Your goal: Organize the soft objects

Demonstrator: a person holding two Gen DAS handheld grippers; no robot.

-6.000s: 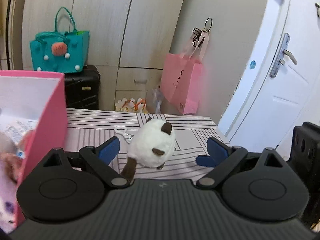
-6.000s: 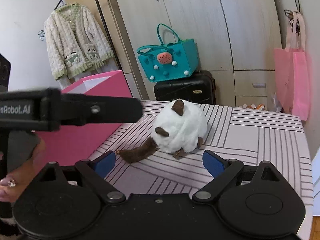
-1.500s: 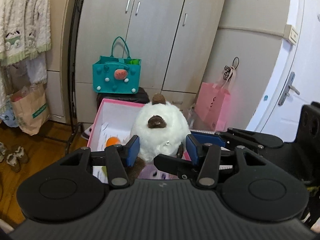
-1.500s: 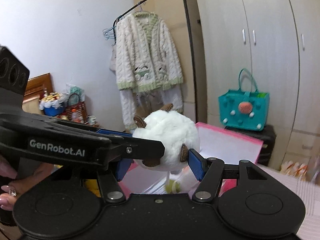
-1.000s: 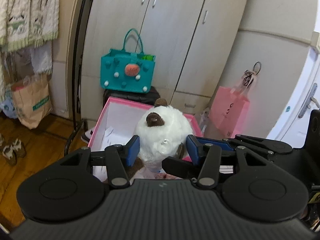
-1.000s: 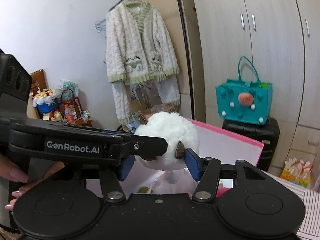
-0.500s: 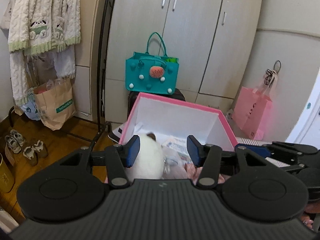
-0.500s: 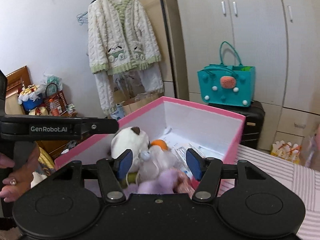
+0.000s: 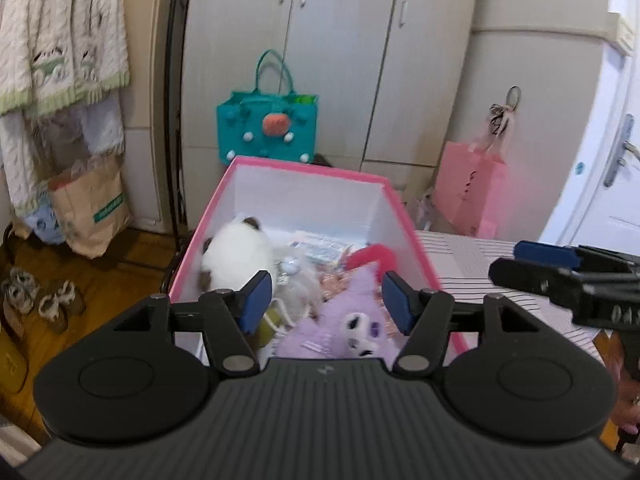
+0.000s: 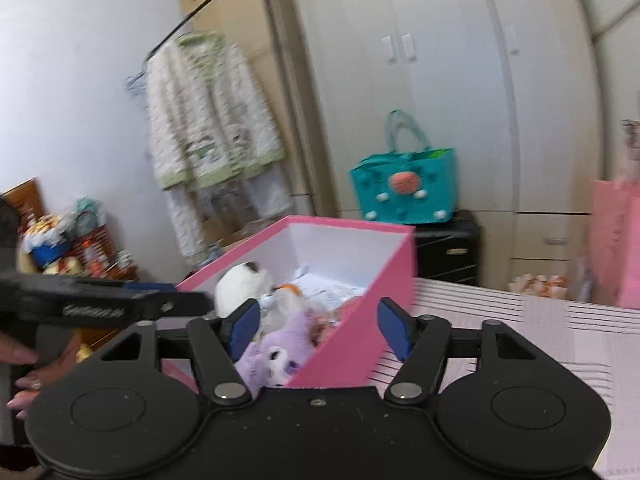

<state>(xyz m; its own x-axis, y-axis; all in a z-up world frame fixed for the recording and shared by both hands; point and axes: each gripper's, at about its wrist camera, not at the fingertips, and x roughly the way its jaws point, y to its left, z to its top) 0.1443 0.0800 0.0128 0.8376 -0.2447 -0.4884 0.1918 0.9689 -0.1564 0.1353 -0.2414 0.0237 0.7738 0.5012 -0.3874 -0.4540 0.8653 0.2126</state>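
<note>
White plush (image 9: 236,256) now lying in pink box (image 9: 304,172), released, both tongs (image 9: 326,304) (image 10: 320,330) just opening, empty.

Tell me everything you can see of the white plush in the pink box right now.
The white plush is a round, fluffy ball of white fur with small dark brown patches, one on top and one low on its side. It lies inside the pink box, against the box's left wall, resting on and beside the other soft toys there. Nothing grips it: both grippers are clear of it. Its underside is hidden.
</note>
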